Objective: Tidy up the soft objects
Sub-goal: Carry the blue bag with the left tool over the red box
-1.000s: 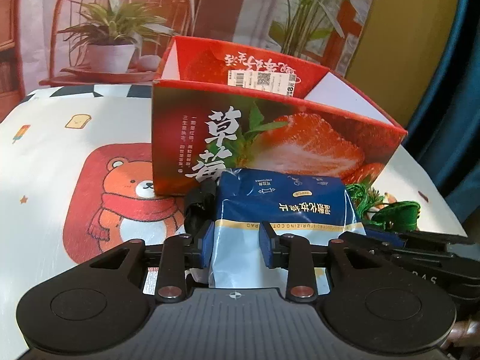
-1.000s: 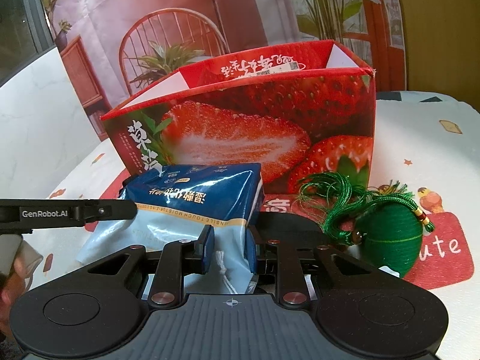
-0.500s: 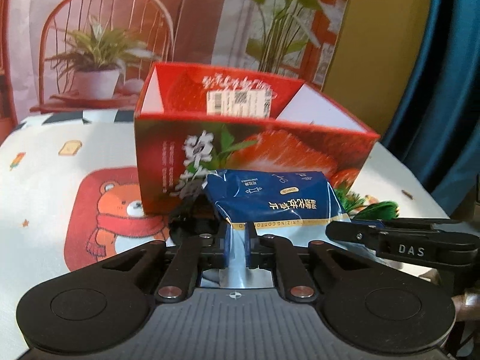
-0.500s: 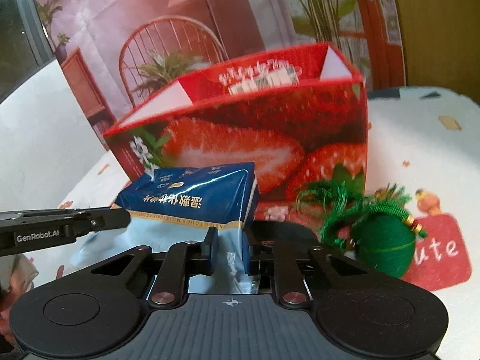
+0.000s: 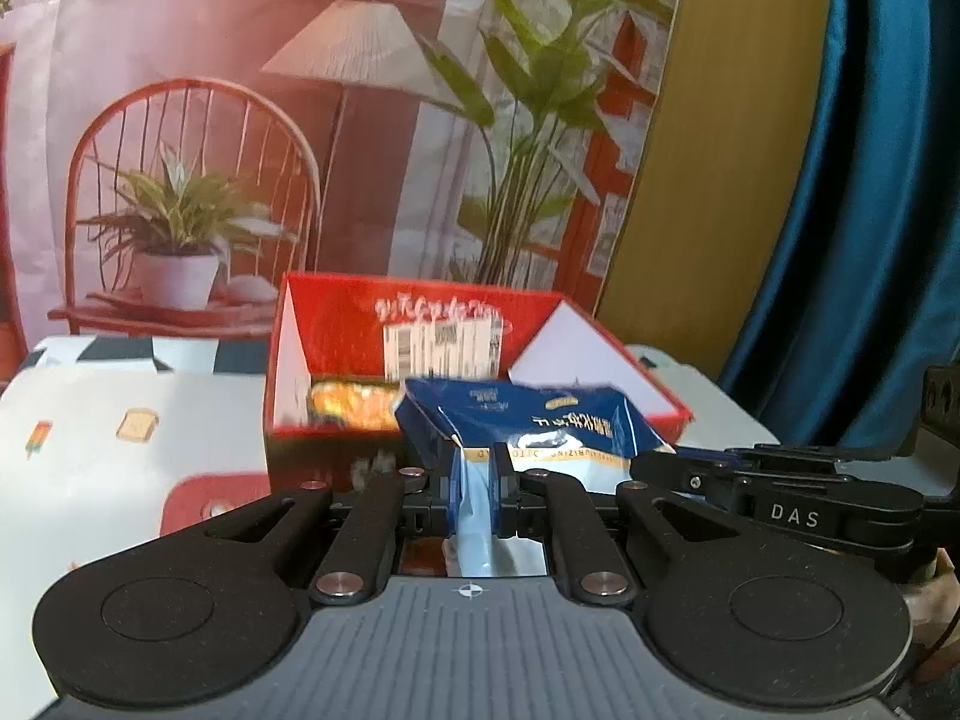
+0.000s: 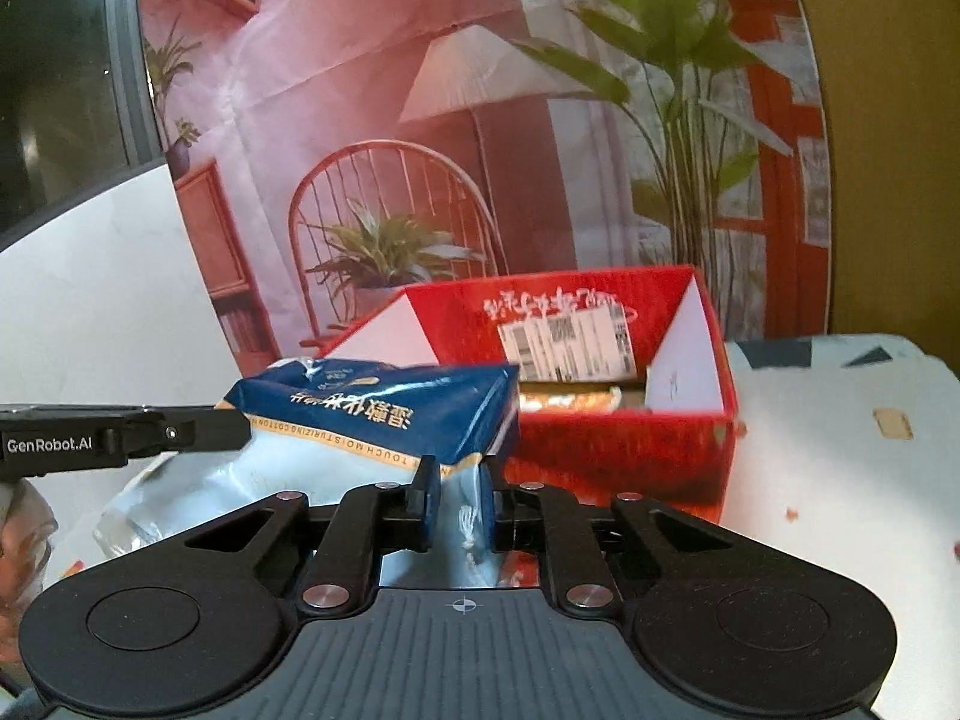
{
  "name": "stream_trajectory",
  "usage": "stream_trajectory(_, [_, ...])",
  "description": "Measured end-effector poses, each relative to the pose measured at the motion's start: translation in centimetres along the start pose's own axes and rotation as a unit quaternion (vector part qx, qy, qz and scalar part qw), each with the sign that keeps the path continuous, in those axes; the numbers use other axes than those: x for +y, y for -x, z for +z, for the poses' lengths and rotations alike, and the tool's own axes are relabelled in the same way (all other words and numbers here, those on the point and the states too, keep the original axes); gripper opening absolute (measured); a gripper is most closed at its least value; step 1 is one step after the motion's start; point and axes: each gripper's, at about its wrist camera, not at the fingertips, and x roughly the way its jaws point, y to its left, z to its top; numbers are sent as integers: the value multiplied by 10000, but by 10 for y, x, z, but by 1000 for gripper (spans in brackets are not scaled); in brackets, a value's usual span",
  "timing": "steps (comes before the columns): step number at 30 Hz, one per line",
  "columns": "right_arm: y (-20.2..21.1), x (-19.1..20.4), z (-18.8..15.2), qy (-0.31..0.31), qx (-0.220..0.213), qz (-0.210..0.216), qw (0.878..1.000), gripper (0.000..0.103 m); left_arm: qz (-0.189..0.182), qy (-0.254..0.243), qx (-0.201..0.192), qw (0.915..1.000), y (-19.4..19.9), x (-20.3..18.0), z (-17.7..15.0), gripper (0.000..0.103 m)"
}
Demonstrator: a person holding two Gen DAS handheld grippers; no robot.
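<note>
- Behind the table (image 5: 90, 468) hangs a printed backdrop (image 5: 240, 90) of a lamp, a red chair and potted plants; a blue curtain (image 5: 870, 210) fills the right edge of the left wrist view.
- White cloth with small cartoon prints covers the table; the prints are too blurred to read.
- Open-topped, the red box (image 6: 630, 456) stands on it, with white script and a barcode label (image 6: 570, 342) on its inner far wall, both smeared by motion. Something golden lies inside, not identifiable.
- Held in front of the box's near rim is the blue pack (image 5: 528, 420), its pale lower end pinched by both tools. Chinese characters run across it upside down, and a gold band reads partly "TOUCH MOISTURIZING COTTON".
- Clenched on the pack's pale end is the left hand-held gripper (image 5: 474, 480).
- Likewise grasping that pale film is the right hand-held gripper (image 6: 459, 507), whose jaws have just been closing further on it.
- "DAS" shows on the right tool's side in the left view; "GenRobot.AI" on the left tool's in the right view.
- Each pack's near edge is hidden under the gripper bodies.
</note>
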Motion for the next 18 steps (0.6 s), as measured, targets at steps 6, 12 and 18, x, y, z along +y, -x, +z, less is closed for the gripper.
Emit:
stream_trajectory(6, [-6,-5,27,-148,80,181,9997,10,8,70,-5,10000,-9,4,17,10])
stream_trajectory(12, [-4,-10,31,-255,63,286,9992,9,-98,202,55,9997,-9,10,11,10])
stream_trajectory(18, [-16,-10,54,-51,3,314,9995,9,-46,252,-115,9996,-20,15,31,10])
